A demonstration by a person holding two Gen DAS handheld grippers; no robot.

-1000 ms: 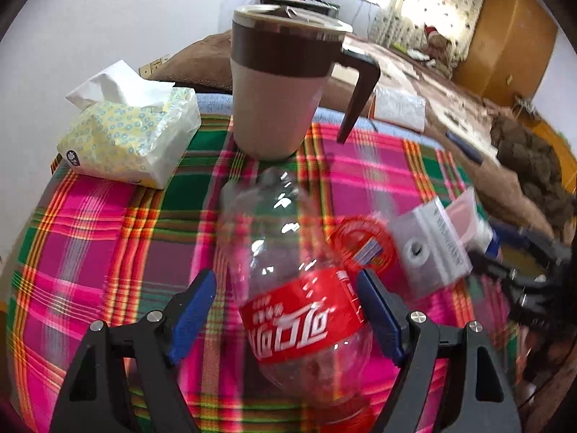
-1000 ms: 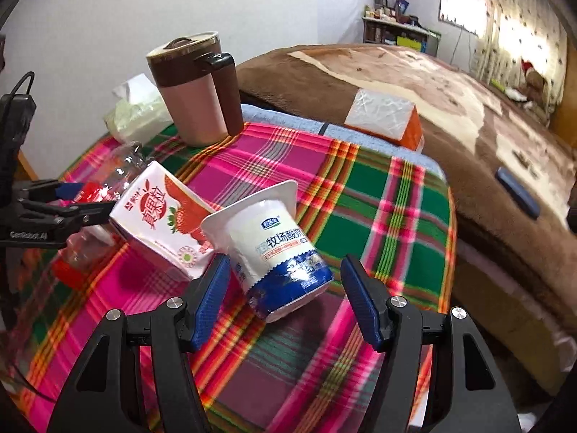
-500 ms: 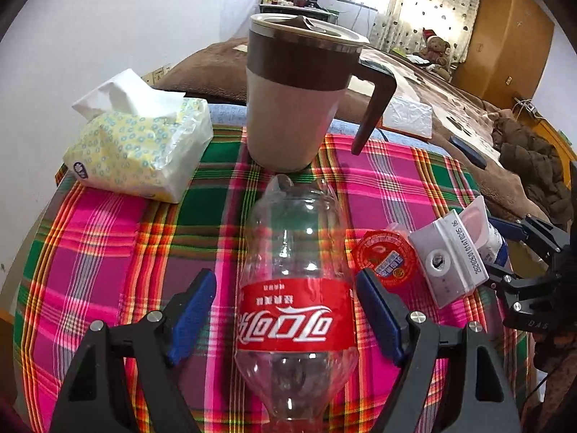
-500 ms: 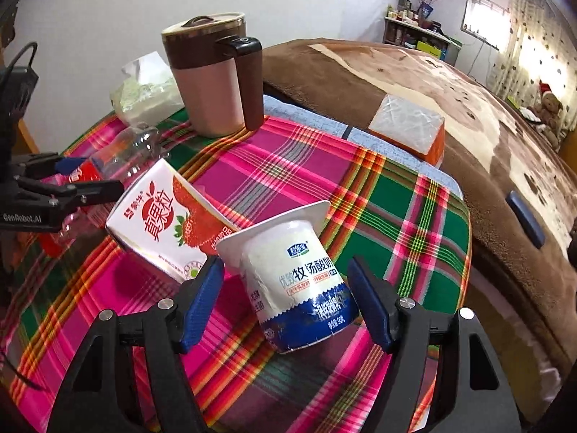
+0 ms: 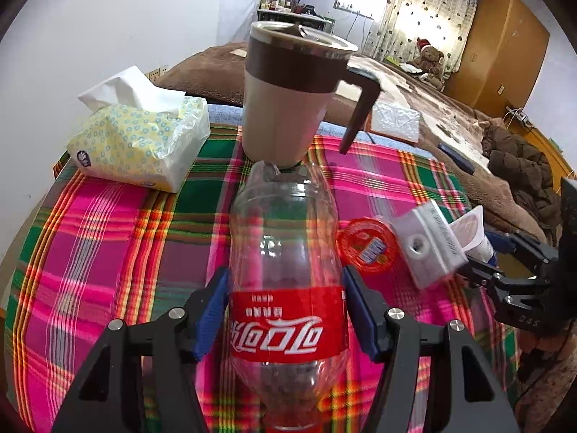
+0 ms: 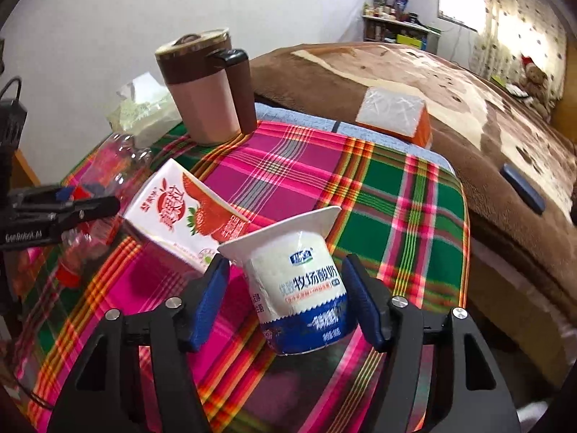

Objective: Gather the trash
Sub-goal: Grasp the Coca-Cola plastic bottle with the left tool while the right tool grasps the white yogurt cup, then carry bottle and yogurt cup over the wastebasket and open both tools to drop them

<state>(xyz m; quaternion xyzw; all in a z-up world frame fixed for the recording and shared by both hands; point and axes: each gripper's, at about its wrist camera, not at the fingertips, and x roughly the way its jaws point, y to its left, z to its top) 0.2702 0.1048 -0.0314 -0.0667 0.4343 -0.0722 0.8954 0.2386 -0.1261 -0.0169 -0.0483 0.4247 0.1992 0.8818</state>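
An empty clear Coca-Cola bottle with a red label lies on the plaid tablecloth. My left gripper has closed on its body, both blue pads touching it. A white and blue yogurt cup lies on its side between the fingers of my right gripper; the right pad touches it, the left pad stands apart. A strawberry milk carton lies just left of the cup. A red round lid lies between bottle and carton.
A brown and beige lidded mug stands at the back of the table. A tissue pack lies back left. A bed with a brown blanket borders the table, with a white packet on it.
My left gripper has closed from wide open onto the Coca-Cola bottle, which swung straight between the fingers. My right gripper has narrowed around the yogurt cup and moved forward.
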